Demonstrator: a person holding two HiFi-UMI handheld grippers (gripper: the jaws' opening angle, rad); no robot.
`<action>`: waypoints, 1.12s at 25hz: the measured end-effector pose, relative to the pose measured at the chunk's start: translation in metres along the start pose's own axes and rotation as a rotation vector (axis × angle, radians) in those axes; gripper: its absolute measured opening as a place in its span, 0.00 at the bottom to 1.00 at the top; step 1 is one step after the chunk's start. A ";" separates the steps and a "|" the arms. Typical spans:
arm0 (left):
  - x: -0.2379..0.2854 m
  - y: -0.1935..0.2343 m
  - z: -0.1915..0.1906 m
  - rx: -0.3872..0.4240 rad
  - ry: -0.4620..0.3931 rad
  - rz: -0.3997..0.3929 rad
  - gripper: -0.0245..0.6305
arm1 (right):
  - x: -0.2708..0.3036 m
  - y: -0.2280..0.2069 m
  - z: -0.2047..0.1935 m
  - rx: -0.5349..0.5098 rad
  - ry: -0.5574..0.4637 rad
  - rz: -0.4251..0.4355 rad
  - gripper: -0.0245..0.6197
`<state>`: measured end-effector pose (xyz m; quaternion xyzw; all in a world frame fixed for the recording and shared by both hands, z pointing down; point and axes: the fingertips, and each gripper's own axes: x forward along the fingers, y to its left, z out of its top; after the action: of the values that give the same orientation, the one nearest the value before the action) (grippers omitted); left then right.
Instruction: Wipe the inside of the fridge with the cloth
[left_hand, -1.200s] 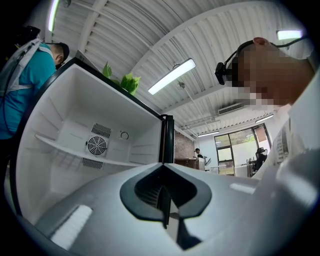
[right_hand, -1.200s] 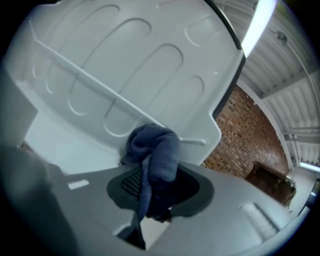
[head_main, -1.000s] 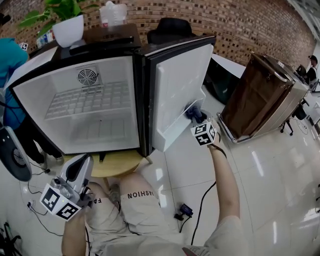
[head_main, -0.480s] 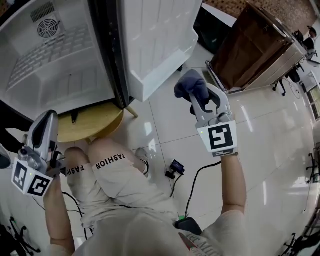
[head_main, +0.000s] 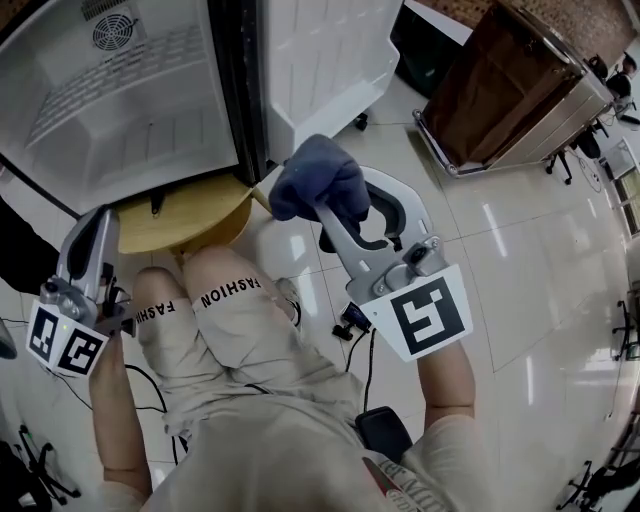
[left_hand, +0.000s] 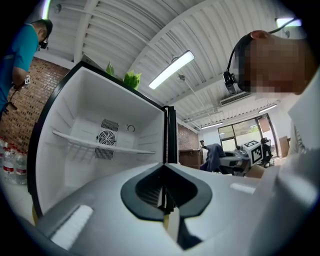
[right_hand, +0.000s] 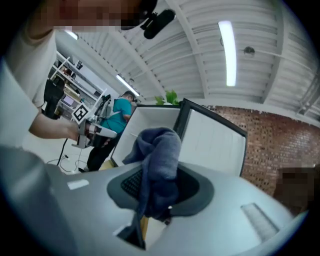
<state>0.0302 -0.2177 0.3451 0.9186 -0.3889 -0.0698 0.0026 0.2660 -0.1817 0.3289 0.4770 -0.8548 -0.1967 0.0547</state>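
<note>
Evidently the right gripper (head_main: 322, 205) is clamped on the cloth (head_main: 310, 172), a blue wad bunched at the jaw tips so that soft bulk, not plastic, would meet the fridge (head_main: 150, 140) walls. The cloth hangs outside the cabinet, below the open door (head_main: 320, 60) and above the person's knee (head_main: 215, 275), touching no white surface. The door stands swung wide, which leaves the cavity and its wire shelf (head_main: 110, 85) within reach. The left gripper (head_main: 97, 222) has its jaws together on nothing and sits low beside the other leg, probably parked clear of the work. I judge the wiping not under way at this moment: the cloth needs carrying left into the cavity.
</note>
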 end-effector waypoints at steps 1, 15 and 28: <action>-0.007 0.000 0.000 0.003 0.000 0.000 0.04 | 0.003 0.009 0.006 0.020 -0.013 0.018 0.21; -0.053 -0.025 0.043 0.024 -0.030 -0.010 0.04 | 0.040 0.072 0.045 0.307 -0.055 0.121 0.21; -0.109 0.034 0.040 0.025 -0.008 0.144 0.04 | 0.063 0.113 0.022 0.347 0.027 0.213 0.20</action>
<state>-0.0745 -0.1611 0.3216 0.8879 -0.4549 -0.0682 -0.0053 0.1360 -0.1755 0.3471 0.3888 -0.9207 -0.0330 0.0037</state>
